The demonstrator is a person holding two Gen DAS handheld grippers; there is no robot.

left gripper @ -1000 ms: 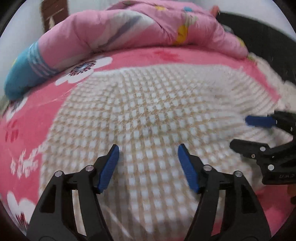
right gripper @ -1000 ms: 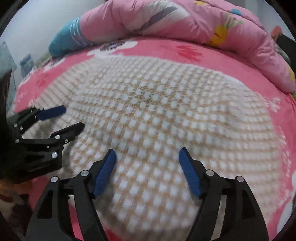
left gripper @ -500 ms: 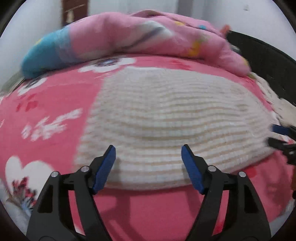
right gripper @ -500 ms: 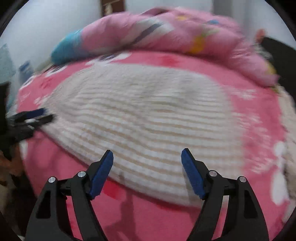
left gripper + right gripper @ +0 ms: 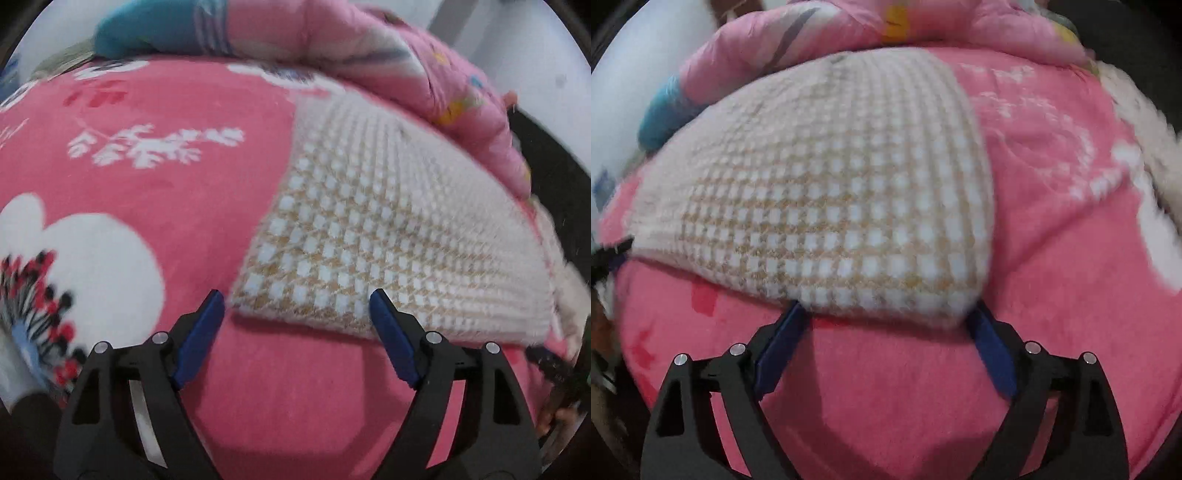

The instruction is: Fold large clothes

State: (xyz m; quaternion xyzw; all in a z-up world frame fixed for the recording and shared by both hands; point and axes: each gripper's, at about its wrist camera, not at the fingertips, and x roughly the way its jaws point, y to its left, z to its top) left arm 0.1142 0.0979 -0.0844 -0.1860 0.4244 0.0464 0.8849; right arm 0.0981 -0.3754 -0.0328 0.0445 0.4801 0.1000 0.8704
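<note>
left gripper (image 5: 297, 302): released, jaws just been opening, nothing clamped, at near left corner of garment
right gripper (image 5: 886, 314): released, jaws just been opening, near hem over fingertips, not pinched
checked knit garment (image 5: 369, 236): folded flat on bed
bed blanket (image 5: 166, 177): pink, floral
quilt (image 5: 332, 37): pink, bunched at far edge

One checked knit garment (image 5: 369, 229), one pink quilt (image 5: 369, 55), two tongs (image 5: 297, 321).
</note>
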